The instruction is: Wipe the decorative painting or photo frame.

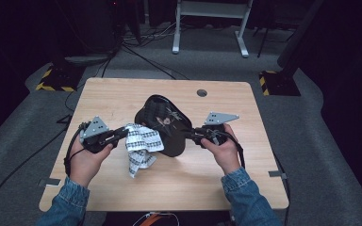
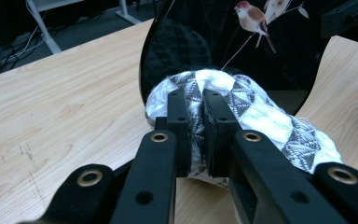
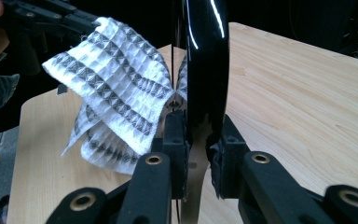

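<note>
Near the middle of the pale wooden tabletop [image 1: 122, 94], I saw my right gripper [image 1: 194, 134] clamped on the black tray [image 1: 162, 123], my left gripper [image 1: 121, 133] pinching the patterned cloth [image 1: 143, 143]; grey carpet [image 1: 207, 61] beyond the far edge

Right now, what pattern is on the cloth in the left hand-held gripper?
The cloth is white with rows of grey-black triangles, clearest in the right gripper view.
</note>
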A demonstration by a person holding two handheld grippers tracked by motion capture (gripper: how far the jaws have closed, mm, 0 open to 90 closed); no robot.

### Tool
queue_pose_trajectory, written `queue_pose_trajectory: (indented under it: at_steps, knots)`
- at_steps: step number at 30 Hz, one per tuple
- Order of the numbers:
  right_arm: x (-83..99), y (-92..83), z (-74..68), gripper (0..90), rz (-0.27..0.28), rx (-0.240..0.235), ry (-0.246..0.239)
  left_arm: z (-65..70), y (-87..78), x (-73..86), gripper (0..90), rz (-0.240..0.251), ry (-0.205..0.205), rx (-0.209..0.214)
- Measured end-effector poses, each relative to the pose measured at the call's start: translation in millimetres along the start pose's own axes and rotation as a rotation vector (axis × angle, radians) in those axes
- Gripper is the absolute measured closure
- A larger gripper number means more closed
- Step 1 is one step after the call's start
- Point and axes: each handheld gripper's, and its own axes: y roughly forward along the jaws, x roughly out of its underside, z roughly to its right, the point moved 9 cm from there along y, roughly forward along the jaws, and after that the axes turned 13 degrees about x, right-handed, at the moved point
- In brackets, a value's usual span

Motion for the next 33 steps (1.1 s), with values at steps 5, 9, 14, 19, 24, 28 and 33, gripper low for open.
queue_pose_trajectory:
  at_steps: [5, 9, 14, 19, 24, 28, 33]
  knots:
    - [0.5, -2.6, -3.2, 79.0, -0.006, 0.002, -0.023, 1.2, 1.0, -4.9, 83.1, 0.006, 0.009, 0.002]
    - [2.3, -6.0, -4.6, 79.0, -0.007, 0.009, -0.018, 1.2, 3.8, -12.0, 83.2, 0.018, 0.015, 0.004]
    - [4.1, -9.1, -4.7, 79.0, -0.012, 0.016, -0.006, -0.8, 11.3, -22.8, 83.2, 0.021, 0.038, -0.015]
    - [4.4, -9.3, -4.9, 79.0, -0.011, 0.016, 0.0, -4.1, 17.4, -29.1, 83.2, 0.014, 0.061, -0.044]
    - [4.6, -9.2, -4.3, 79.0, -0.01, 0.013, 0.003, -8.2, 24.1, -39.5, 83.2, 0.006, 0.076, -0.064]
    - [4.6, -9.2, -4.5, 79.0, -0.011, 0.011, 0.001, -8.0, 31.3, -50.6, 83.2, -0.003, 0.099, -0.077]
    - [4.5, -9.0, -5.1, 79.0, -0.013, 0.006, -0.002, -6.0, 41.3, -58.8, 83.2, -0.004, 0.111, -0.084]
